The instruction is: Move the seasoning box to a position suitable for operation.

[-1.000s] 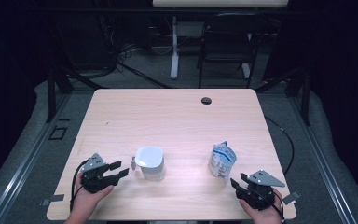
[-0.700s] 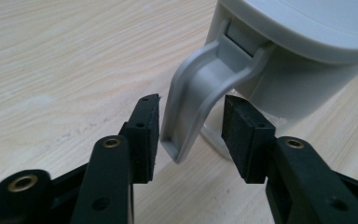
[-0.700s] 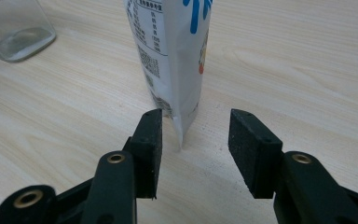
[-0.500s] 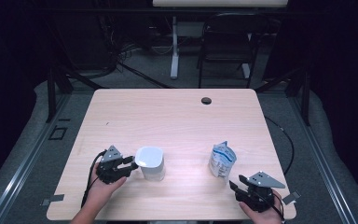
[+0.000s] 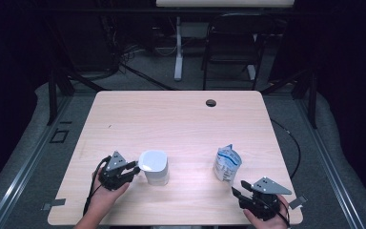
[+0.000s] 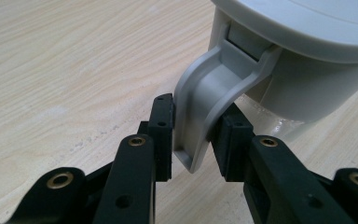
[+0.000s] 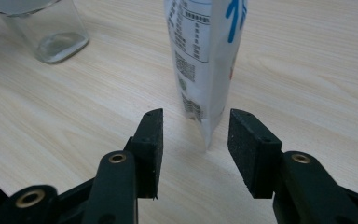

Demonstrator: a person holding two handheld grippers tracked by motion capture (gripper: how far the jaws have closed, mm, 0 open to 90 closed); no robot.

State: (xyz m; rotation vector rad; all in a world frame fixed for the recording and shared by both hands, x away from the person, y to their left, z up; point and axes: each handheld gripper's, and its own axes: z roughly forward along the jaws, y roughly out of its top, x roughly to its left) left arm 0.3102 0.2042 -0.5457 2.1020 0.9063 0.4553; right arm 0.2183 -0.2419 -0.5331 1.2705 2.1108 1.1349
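A white lidded jug (image 5: 153,167) with a grey handle (image 6: 205,102) stands near the table's front left. My left gripper (image 5: 132,170) reaches it from the left. Its jaws have just been closing, and both pads now touch the handle's sides (image 6: 193,109). The jug's lid and body (image 6: 307,70) loom close above. A white pouch with blue print (image 5: 227,163) stands upright at the front right. My right gripper (image 5: 237,191) rests just in front of it, open. The pouch (image 7: 205,56) stands a little beyond the right gripper's (image 7: 196,126) fingertips, untouched.
The wooden table (image 5: 181,119) has a dark cable hole (image 5: 211,102) near its far edge. A chair (image 5: 233,43) and stand legs are on the floor behind. The right gripper view has the jug's clear base (image 7: 46,28) at upper left.
My left gripper moved right from beside the jug up to its handle, and its jaws closed around the handle. The right gripper and pouch stayed put.
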